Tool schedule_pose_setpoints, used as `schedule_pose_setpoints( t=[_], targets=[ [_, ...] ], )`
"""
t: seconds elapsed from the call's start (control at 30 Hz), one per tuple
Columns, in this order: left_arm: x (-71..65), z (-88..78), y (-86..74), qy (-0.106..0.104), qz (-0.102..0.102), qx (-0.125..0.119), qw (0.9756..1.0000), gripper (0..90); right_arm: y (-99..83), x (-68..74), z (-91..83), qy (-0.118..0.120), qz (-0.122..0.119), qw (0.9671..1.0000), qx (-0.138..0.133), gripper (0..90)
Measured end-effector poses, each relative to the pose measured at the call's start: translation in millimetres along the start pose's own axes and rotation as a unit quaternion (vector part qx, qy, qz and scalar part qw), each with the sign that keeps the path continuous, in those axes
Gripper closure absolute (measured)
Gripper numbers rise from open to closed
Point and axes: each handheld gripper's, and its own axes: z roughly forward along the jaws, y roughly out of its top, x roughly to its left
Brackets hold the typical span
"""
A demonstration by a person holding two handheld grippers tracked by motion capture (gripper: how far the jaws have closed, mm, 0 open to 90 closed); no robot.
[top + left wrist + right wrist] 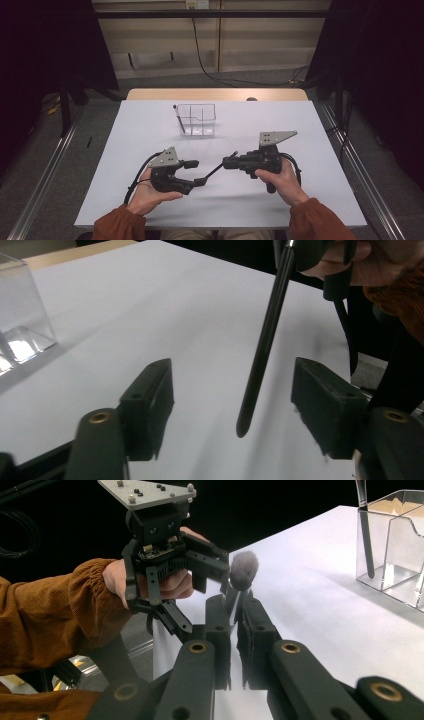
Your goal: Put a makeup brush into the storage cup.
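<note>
My right claw (pixel 231 161) grips the brush (pixel 216 170), whose handle hangs free between my released left claw (pixel 196 172); withdraw left squarely, avoiding contact.

My tongs hang close together near my edge of the table (pixel 320 165). Bare top lies open on both sides and ahead, up to the clear box (pixel 197 120); the brush (pixel 215 170) bridges the gap between them.

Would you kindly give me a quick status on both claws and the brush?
Right claw shut on makeup brush. Left claw open, handle end between its jaws, untouched. Clear organizer behind holds another brush; table between looks unobstructed.
</note>
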Motion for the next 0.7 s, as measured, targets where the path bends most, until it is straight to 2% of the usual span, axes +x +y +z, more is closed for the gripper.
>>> schedule_pose_setpoints(
  t=[0.1,0.2,0.27,0.33,0.43,0.5,0.6,0.7],
  targets=[
    [0.4,-1.9,1.6,0.013,-0.003,-0.002,0.9999,19.6,3.4,0.1,-1.9,0.0,-0.001,1.0,0.006,84.1],
    [0.5,-3.9,3.1,0.021,-0.001,0.002,0.9998,13.4,6.6,-0.7,-3.8,-0.002,-0.004,0.9999,0.011,84.1],
    [0.9,-4.3,3.8,0.021,-0.009,-0.003,0.9997,7.4,8.6,-1.1,-4.0,-0.003,-0.006,0.9998,0.021,84.1],
    [2.3,-6.3,5.4,0.022,-0.016,-0.007,0.9996,4.8,9.4,-1.6,-4.3,-0.003,-0.004,0.9996,0.028,84.0],
    [4.9,-10.7,7.3,0.014,-0.005,-0.018,0.9997,2.6,11.1,-2.4,-4.6,-0.004,-0.003,0.9993,0.037,84.1],
    [5.2,-11.9,9.0,0.019,-0.015,-0.02,0.9995,2.5,13.4,-2.3,-5.0,-0.002,-0.004,0.9991,0.043,84.0],
    [6.4,-13.4,11.7,0.02,-0.011,-0.021,0.9995,2.5,20.4,-1.4,-5.5,-0.003,-0.008,0.9985,0.055,84.0],
    [5.7,-12.7,13.6,0.013,-0.007,-0.019,0.9997,2.6,25.1,-1.7,-4.1,-0.004,-0.011,0.9974,0.071,84.0]
  ],
)
